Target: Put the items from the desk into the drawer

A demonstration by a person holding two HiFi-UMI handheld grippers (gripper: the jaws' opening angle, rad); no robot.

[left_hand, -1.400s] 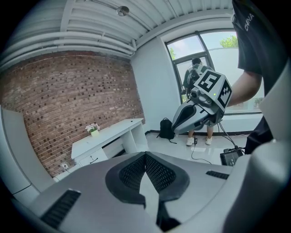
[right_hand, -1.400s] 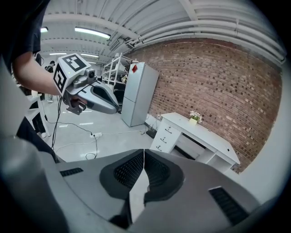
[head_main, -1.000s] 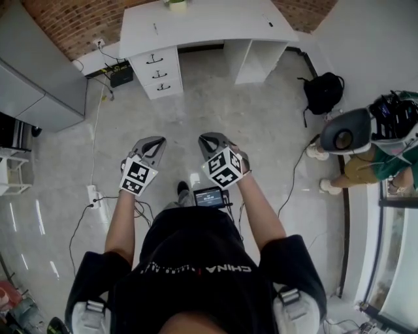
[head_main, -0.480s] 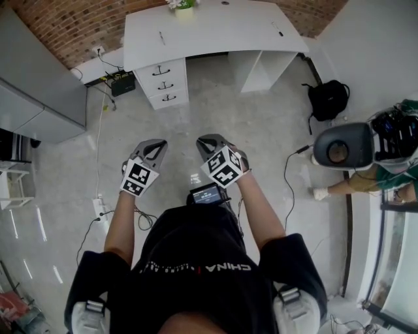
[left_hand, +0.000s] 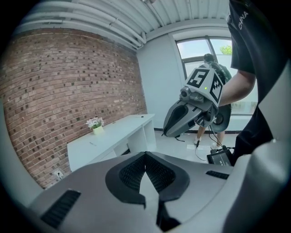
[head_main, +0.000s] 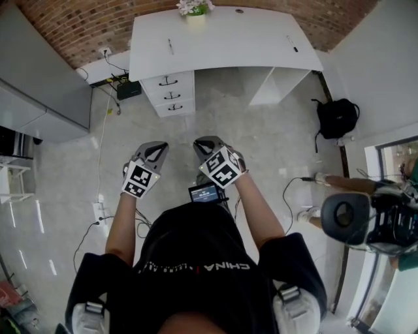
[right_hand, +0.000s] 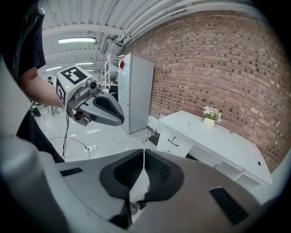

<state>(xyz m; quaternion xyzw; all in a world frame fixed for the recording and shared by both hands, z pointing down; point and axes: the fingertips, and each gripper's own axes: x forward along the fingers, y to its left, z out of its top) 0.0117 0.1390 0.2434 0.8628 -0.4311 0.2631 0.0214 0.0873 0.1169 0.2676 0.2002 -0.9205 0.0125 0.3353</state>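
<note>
Head view: the left hand-held gripper (head_main: 155, 146) and the right hand-held gripper (head_main: 209, 141) are side by side above the floor (head_main: 268, 130), well apart from the white table (head_main: 222, 49). A pen (head_main: 170, 45) lies on the table and a flower pot (head_main: 196, 9) stands at its far edge. The three drawers (head_main: 171, 95) are closed.

Left gripper view: the jaws meet at their tips, with nothing between them.

Right gripper view: the jaws are likewise pressed together and empty, and the table is ahead to the right.

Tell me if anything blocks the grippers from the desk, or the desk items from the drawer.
Only bare floor lies between the left gripper, the right gripper and the desk; the backpack sits off to the right. The drawers are all shut, so one must open before items go in.
</note>
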